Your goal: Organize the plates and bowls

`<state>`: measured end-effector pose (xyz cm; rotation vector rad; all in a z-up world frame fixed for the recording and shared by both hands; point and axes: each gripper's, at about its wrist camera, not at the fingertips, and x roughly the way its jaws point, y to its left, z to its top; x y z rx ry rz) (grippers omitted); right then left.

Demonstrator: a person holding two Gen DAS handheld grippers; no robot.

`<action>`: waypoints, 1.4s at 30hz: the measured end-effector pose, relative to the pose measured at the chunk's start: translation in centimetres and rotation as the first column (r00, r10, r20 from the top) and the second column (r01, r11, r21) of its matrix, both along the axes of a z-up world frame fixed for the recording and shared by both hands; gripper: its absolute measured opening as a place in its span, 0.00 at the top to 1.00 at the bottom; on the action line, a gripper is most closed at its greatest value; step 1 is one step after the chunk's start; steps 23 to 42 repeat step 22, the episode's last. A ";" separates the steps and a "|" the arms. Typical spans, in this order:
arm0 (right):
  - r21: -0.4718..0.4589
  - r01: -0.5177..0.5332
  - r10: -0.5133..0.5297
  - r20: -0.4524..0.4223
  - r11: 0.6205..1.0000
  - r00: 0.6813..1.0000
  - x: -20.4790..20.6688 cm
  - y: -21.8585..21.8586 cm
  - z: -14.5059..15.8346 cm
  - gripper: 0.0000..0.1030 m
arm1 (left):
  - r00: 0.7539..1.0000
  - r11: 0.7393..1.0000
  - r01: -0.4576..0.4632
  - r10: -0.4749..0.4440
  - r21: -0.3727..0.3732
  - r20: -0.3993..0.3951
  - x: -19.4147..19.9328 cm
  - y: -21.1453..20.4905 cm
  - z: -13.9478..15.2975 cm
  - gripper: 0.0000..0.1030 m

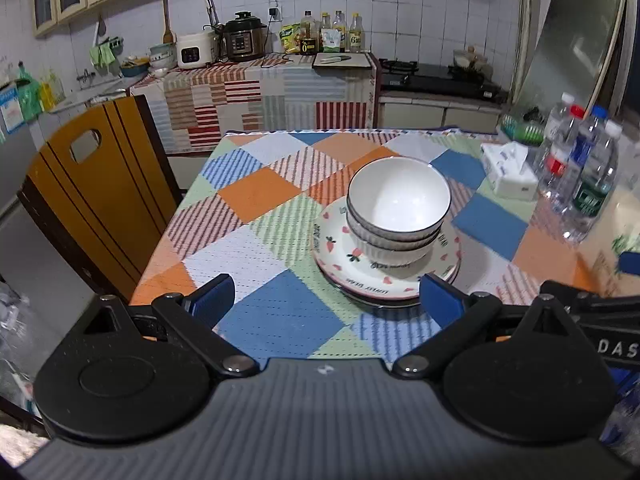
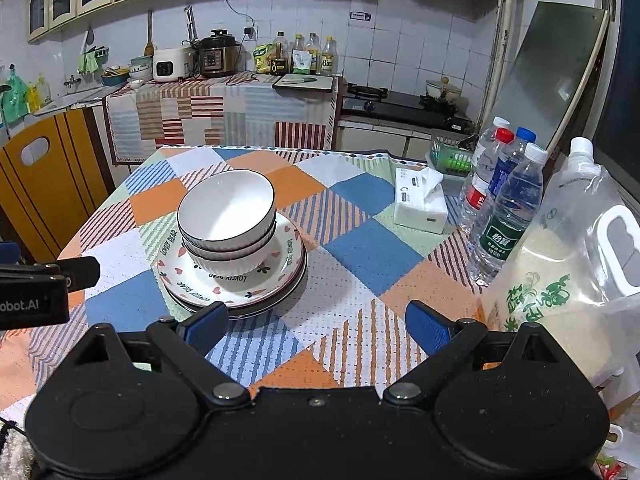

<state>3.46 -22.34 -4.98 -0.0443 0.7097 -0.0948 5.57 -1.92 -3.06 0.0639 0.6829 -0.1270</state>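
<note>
Bowls (image 1: 396, 208) nested on plates (image 1: 340, 256), mid-table; near edge bare.

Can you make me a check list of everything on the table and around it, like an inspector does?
Surface: table under a checked cloth of orange, blue and green squares.
Job's things: white bowls nested upright on stacked plates; the top plate has hearts and strawberries.
Clutter: tissue box, water bottles, bag of rice, green basket.
Grippers: left gripper open, empty, near the plates; right gripper open, empty, over bare cloth.
Cables: one hangs on the wall by a socket above the pressure cooker.
Surroundings: wooden chair, counter with rice cooker, oil bottles, gas stove.
</note>
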 end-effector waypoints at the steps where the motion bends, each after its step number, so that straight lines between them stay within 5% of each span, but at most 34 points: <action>1: 0.000 0.000 0.000 -0.001 1.000 1.000 0.0 0.0 0.0 0.06 | 1.000 1.000 -0.003 0.003 0.010 0.001 0.0 -0.1 0.0 0.03; 42: -0.001 -0.001 0.001 -0.020 1.000 1.000 0.3 -0.2 -0.5 0.06 | 1.000 1.000 0.010 -0.010 -0.017 0.019 -0.4 -0.1 0.0 0.03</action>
